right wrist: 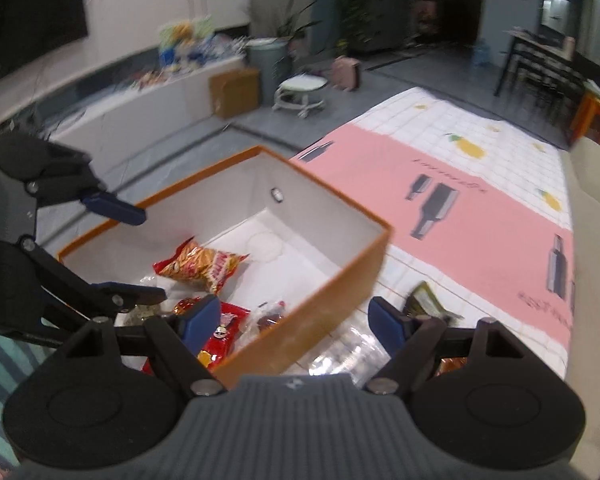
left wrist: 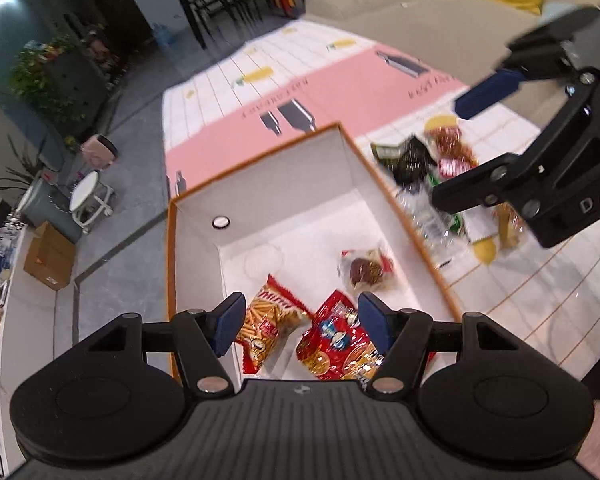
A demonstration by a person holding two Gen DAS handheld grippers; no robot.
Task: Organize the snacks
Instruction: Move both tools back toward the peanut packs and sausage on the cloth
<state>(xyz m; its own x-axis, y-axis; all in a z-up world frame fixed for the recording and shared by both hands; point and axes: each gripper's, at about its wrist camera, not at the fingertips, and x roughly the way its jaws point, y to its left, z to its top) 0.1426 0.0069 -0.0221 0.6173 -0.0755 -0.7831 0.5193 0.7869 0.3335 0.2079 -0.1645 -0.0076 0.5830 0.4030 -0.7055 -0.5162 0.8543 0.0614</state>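
Left wrist view looks down into the orange box (left wrist: 260,208), white inside, sitting on a pink-and-white patterned mat (left wrist: 340,88). The left hand-held gripper (left wrist: 300,320) hovers over the near end of the box with its jaws spread wide and nothing between the pads. Below it lie three snacks: a pack of stick biscuits (left wrist: 266,324) on the left, a red cracker bag (left wrist: 340,344) beside it, and a clear-wrapped dark pastry (left wrist: 366,268) a little farther in, toward the right wall.

Just right of the box, outside it, a loose pile of snack packets (left wrist: 440,168) waits on the mat, with the right hand-held gripper (left wrist: 464,152) above it.

Right wrist view straddles the box's near right wall (right wrist: 320,320): the right hand-held gripper (right wrist: 296,320) has its jaws opening, empty, one pad over the box, the other over clear wrappers (right wrist: 348,344) and a dark green packet (right wrist: 424,300) on the mat. The left hand-held gripper (right wrist: 140,252) shows at the left, also spread and empty.
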